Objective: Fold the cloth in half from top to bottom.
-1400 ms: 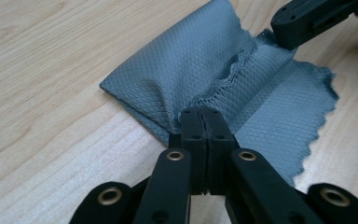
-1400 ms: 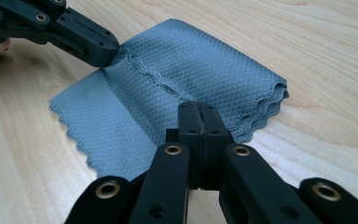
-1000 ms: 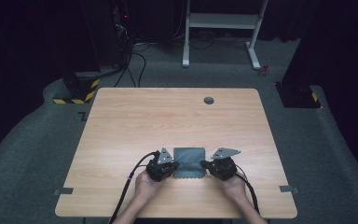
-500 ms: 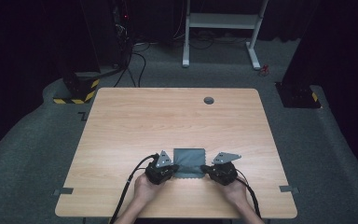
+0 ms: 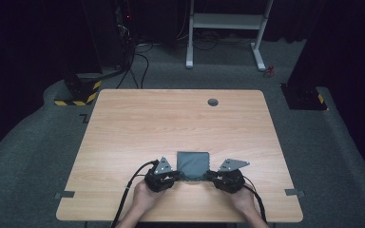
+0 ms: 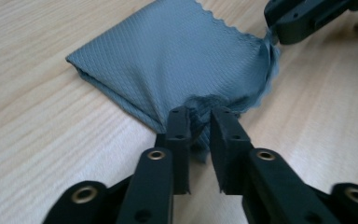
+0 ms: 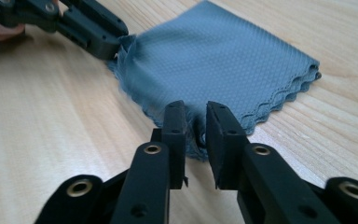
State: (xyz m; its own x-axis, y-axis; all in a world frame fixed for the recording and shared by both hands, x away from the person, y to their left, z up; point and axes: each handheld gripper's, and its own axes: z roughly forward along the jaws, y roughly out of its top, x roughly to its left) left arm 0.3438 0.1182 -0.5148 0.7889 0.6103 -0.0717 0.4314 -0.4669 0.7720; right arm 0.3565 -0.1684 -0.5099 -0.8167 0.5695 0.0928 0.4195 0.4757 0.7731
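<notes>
A folded grey-blue cloth (image 5: 193,163) with wavy-cut edges lies near the front middle of the wooden table (image 5: 171,123). My left gripper (image 5: 179,175) pinches its near left corner. In the left gripper view the cloth (image 6: 177,60) bunches up between the nearly closed jaws of the left gripper (image 6: 199,119). My right gripper (image 5: 208,175) holds the near right corner the same way. In the right gripper view a fold of the cloth (image 7: 223,60) sits between the jaws of the right gripper (image 7: 196,114). The pinched near edge is slightly raised and wrinkled; the rest lies flat.
A small round grommet (image 5: 213,101) sits at the table's far edge. Beyond the table stand a white desk frame (image 5: 228,21), floor cables (image 5: 138,66) and a yellow-black striped base (image 5: 76,95). Cables trail from both grippers off the near edge.
Both hands and grippers have drawn slightly toward the near edge, still holding the cloth's near corners. The cloth's near edge has bunched a little.
</notes>
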